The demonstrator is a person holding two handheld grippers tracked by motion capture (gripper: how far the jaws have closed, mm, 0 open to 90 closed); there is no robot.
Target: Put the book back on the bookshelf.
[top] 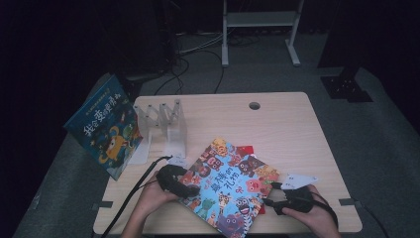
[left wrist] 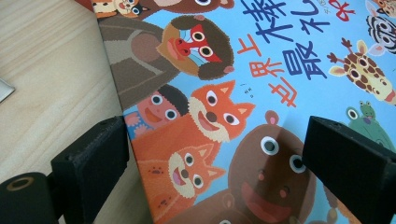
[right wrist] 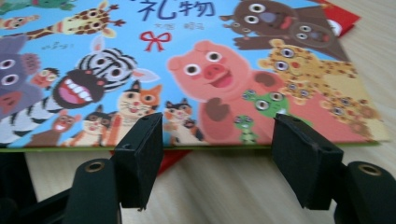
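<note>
A picture book (top: pixel 230 186) with a blue cover full of cartoon animals lies flat and askew near the table's front edge. A red book (top: pixel 245 150) peeks out from under it. My left gripper (top: pixel 194 190) sits at the picture book's left edge. In the left gripper view the left gripper (left wrist: pixel 215 158) is open, one jaw over the wood and the other over the cover (left wrist: pixel 261 93). My right gripper (top: pixel 271 194) rests by the book's right edge. In the right gripper view the right gripper (right wrist: pixel 219 158) stands open just short of the cover's edge (right wrist: pixel 233 70), with nothing between its jaws. The red book (right wrist: pixel 344 17) shows underneath.
A clear plastic book rack (top: pixel 163 124) stands at the table's left rear. A blue book (top: pixel 104 126) leans beside it, past the table's left edge. A cable hole (top: pixel 254 105) lies at the back. Cables and a white frame (top: pixel 260 20) are on the floor behind.
</note>
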